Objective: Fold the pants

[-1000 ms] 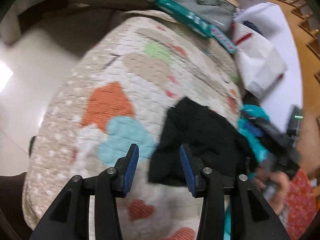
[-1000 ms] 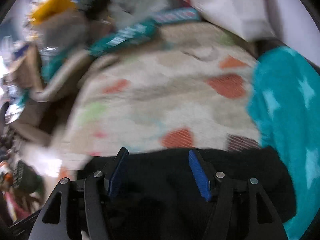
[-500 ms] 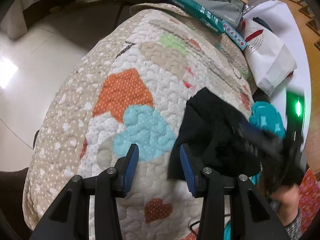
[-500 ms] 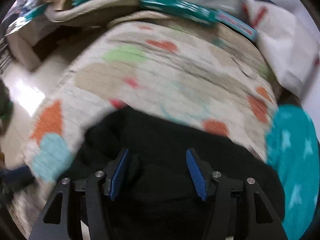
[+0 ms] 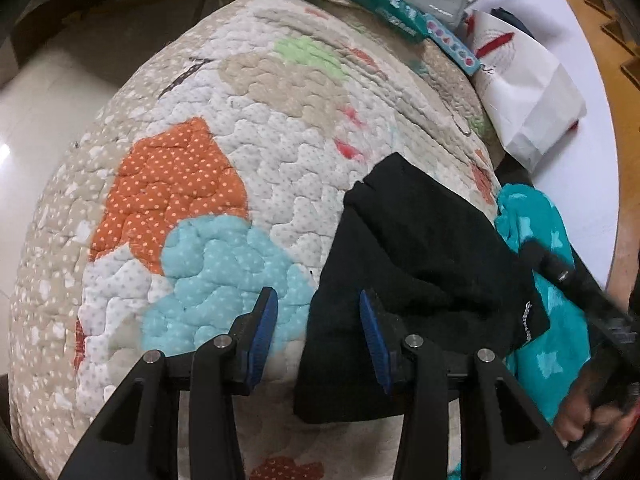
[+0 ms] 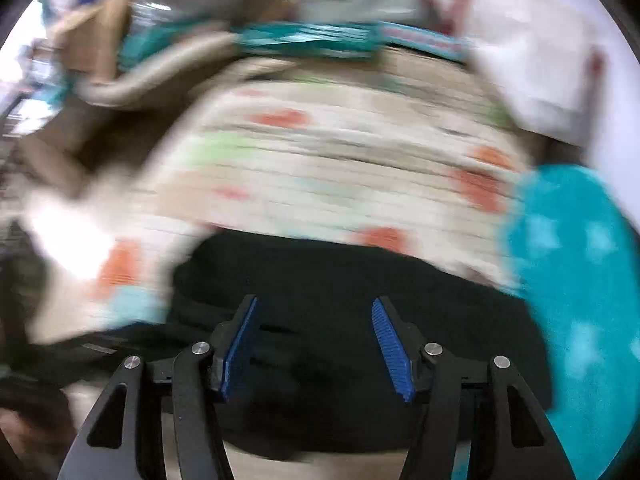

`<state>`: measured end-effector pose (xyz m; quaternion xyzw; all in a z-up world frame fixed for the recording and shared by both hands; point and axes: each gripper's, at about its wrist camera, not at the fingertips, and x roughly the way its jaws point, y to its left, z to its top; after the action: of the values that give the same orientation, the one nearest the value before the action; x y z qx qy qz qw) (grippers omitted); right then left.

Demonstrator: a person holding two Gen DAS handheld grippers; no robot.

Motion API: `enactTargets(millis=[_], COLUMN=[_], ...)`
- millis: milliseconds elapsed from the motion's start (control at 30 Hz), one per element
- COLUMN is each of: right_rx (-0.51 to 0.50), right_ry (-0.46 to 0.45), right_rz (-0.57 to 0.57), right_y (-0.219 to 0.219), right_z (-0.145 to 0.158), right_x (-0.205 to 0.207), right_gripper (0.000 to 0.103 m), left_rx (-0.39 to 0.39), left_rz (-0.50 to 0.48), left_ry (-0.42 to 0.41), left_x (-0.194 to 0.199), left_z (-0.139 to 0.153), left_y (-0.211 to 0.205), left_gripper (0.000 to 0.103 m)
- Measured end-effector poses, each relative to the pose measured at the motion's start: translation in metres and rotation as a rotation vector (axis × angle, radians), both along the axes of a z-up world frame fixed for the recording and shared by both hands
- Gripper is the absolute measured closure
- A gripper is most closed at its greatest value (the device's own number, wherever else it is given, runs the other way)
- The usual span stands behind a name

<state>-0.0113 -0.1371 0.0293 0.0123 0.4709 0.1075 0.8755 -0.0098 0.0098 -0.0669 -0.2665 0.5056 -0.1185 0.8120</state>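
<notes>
Left wrist view: black pants (image 5: 420, 280) lying bunched on quilted bed cover (image 5: 240, 168), beside teal blanket (image 5: 548, 320); left tongs (image 5: 318, 334) and right tongs (image 6: 316, 344) both hovering wide apart, gripping nothing, likely lining up a fold.

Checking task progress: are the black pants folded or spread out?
Folded. The black pants lie as a compact layered bundle on the patchwork quilt, no legs extending; both grippers are open, holding nothing.
</notes>
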Motion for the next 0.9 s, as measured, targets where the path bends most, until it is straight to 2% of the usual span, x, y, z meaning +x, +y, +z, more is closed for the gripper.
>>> enactTargets(millis=[67,100,133,167,233,333,400,467,533,600,633,667,700,800,900], right_rx=[0.036,0.017,-0.038,-0.142,-0.24,-0.185,-0.131,-0.123,-0.166,-0.228,-0.277,-0.312,-0.357,-0.429,-0.469], right_ry=[0.074,0.12,0.162,0.189,0.179,0.101,0.057,0.05,0.077,0.107,0.129,0.139,0.135,0.11,0.075], right_rz=[0.033,0.034,0.021,-0.006,-0.027,0.038,0.127,0.234,0.318,0.369,0.389,0.402,0.413,0.387,0.257], right_y=[0.007,0.008,0.007,0.005,0.004,0.02,0.04,0.067,0.093,0.108,0.116,0.12,0.122,0.123,0.108], right_z=[-0.017,-0.03,-0.045,-0.058,-0.06,-0.033,-0.018,-0.012,-0.019,-0.032,-0.041,-0.049,-0.053,-0.05,-0.042], right_x=[0.002,0.003,0.005,0.006,0.007,0.011,0.017,0.029,0.044,0.052,0.055,0.062,0.06,0.067,0.091], right_gripper=[0.049,0.05,0.052,0.055,0.068,0.068,0.068,0.068,0.067,0.067,0.068,0.079,0.095,0.098,0.103], left_rx=[-0.021,-0.046,-0.078,-0.095,-0.13,-0.168,-0.14,-0.089,-0.084,-0.064,-0.062,-0.065,-0.065,-0.048,-0.046], left_rz=[-0.01,-0.01,-0.007,-0.005,-0.007,-0.047,-0.062,-0.074,-0.071,-0.065,-0.06,-0.056,-0.053,-0.051,-0.047], left_ry=[-0.007,-0.007,-0.004,-0.001,0.006,0.016,0.007,-0.016,-0.02,-0.008,0.0,0.005,0.008,0.002,0.004], left_x=[-0.001,-0.002,-0.004,-0.005,-0.006,-0.007,-0.009,-0.012,-0.013,-0.013,-0.013,-0.013,-0.013,-0.014,-0.013], left_z=[0.0,-0.001,-0.004,-0.006,-0.007,-0.008,-0.007,-0.005,-0.005,-0.006,-0.007,-0.008,-0.009,-0.007,-0.007], left_y=[0.002,0.005,0.008,0.009,0.009,-0.001,-0.01,-0.017,-0.017,-0.015,-0.013,-0.012,-0.012,-0.014,-0.015], left_gripper=[0.062,0.062,0.062,0.062,0.062,0.062,0.062,0.062,0.062,0.075,0.078,0.08,0.082,0.082,0.083])
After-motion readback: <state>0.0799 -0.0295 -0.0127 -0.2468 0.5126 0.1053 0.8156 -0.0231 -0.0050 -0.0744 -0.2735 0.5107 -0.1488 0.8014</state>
